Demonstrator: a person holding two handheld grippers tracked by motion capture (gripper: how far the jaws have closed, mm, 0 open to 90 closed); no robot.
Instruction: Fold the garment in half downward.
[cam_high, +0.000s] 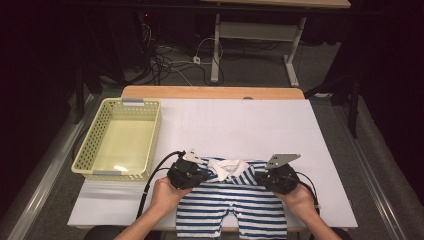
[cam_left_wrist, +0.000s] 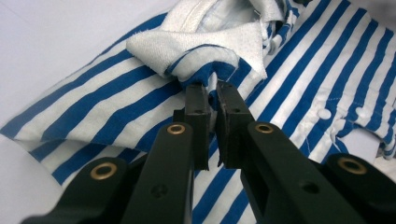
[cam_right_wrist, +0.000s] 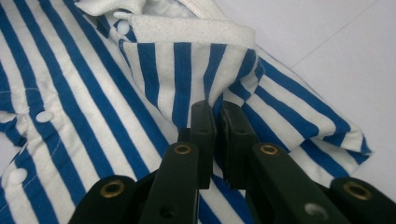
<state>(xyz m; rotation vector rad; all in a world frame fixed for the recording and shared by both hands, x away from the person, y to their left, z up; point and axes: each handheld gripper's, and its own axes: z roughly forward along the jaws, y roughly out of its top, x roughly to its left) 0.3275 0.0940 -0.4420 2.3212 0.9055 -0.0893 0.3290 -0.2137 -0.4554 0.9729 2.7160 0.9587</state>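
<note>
1. Striped blue-and-white cotton, a small romper (cam_high: 232, 200), lies flat on the white worktop (cam_high: 240, 125) at its near edge, between the person's two hands and well apart from the yellow basket (cam_high: 120, 137) at the left.
2. Each tool is nearly closed on a pinch of cloth beside the white collar (cam_high: 228, 166): the left tool (cam_left_wrist: 211, 100) nips the shoulder on its side, and the right tool (cam_right_wrist: 219, 116) nips the other shoulder.
3. Both pinches look thin, so I judge that a quick lift or an uneven pull could let one shoulder slip free, and the romper would swing and crumple.
4. Pulling the hands too far apart could strain the snap front (cam_left_wrist: 343, 114), which gapes a little already.
5. Its legs reach the near edge, so a backward drag might slide it off.
6. Long axis: collar points away from the person, legs toward them, square to the worktop's front edge.
</note>
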